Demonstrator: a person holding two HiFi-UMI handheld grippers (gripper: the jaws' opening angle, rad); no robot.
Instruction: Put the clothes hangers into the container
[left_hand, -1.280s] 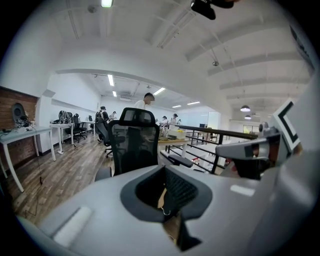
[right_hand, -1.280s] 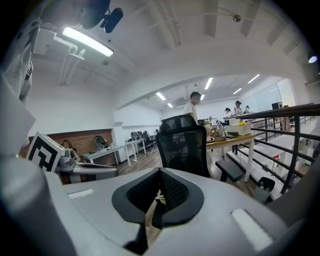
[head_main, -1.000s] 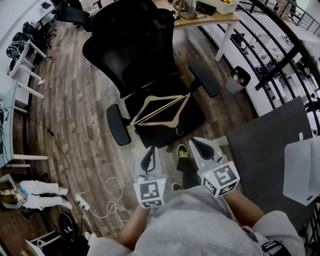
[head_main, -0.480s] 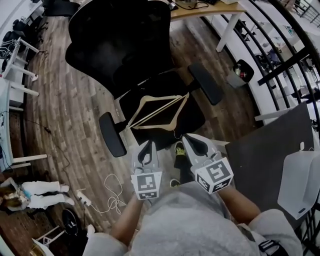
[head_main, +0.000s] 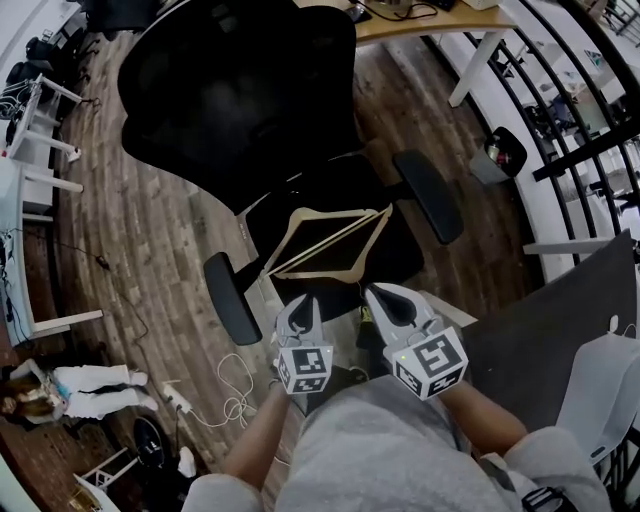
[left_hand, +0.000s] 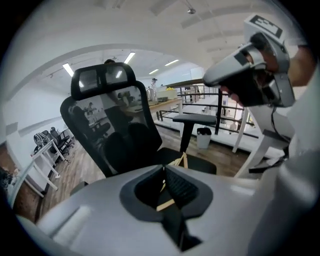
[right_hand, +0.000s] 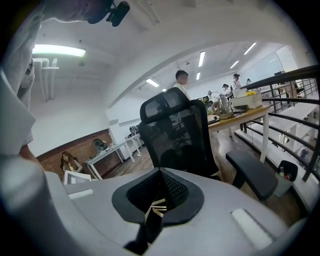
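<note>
Reaching step: left gripper (head_main: 300, 304) and right gripper (head_main: 386, 298) hover, jaws closed and empty, just short of the hangers (head_main: 325, 240) lying on the chair (head_main: 240, 100) seat; next, one must open and clamp a hanger bar.

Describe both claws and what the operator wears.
Left claw and right claw: light grey moulded shells tapering to a point, black ribbed pads inside. Each carries a white cube with black square markers. Operator wears a grey top.
</note>
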